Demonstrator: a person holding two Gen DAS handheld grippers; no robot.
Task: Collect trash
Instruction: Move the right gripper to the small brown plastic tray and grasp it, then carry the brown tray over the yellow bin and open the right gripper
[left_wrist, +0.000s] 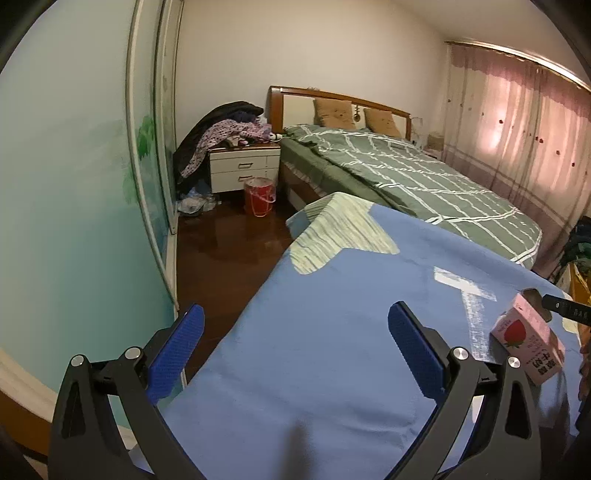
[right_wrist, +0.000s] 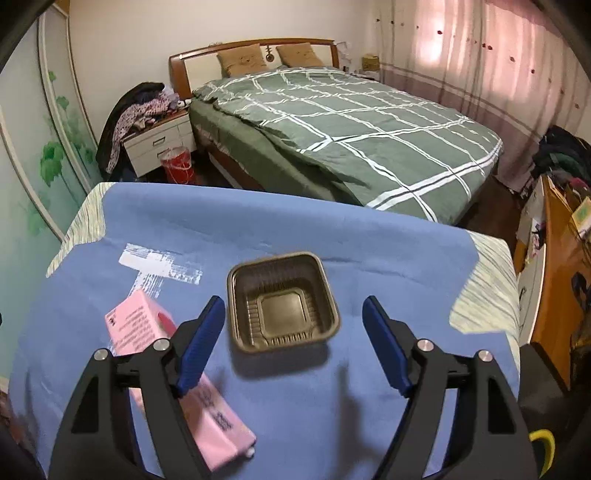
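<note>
Hovering spread and empty over the blue-covered worktop (left_wrist: 332, 332), the left hand-held gripper (left_wrist: 295, 332) faces a pink strawberry milk carton (left_wrist: 528, 343) at the right edge; the right view shows the right hand-held gripper (right_wrist: 293, 325), spread, flanking a brown plastic tray (right_wrist: 282, 302), carton lying just left

Left tool (left_wrist: 295, 338), right tool (right_wrist: 293, 328): black curved arms, ribbed blue pads, silver pivot screws.
</note>
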